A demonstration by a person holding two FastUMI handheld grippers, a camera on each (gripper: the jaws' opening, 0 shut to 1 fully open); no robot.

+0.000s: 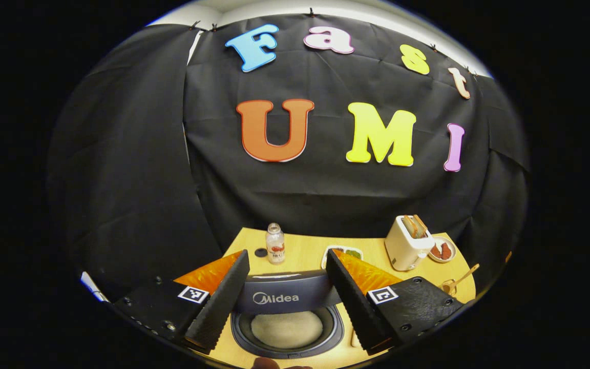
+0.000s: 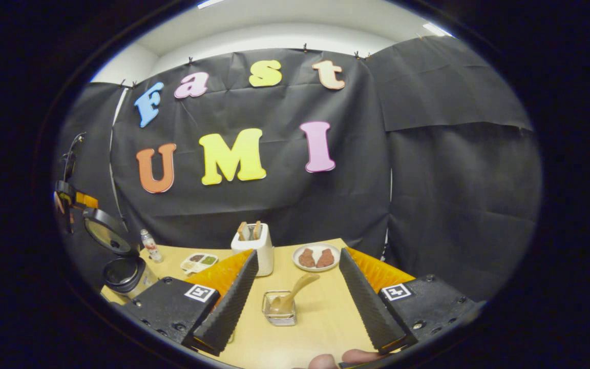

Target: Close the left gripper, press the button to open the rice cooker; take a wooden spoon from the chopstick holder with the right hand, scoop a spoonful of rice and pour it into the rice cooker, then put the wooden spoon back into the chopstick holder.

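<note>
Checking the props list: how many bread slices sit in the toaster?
2, side by side, upright in the slots of the white toaster behind the chopstick holder; more may sit lower inside.

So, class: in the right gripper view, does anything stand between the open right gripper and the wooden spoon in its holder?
Nothing visible does. The wooden spoon leans in the chopstick holder, which stands on bare table ahead of the right gripper, framed by its open fingers. The toaster and the plate stand farther back.

Staged kitchen booth: black cloth wall, toaster, table.
</note>
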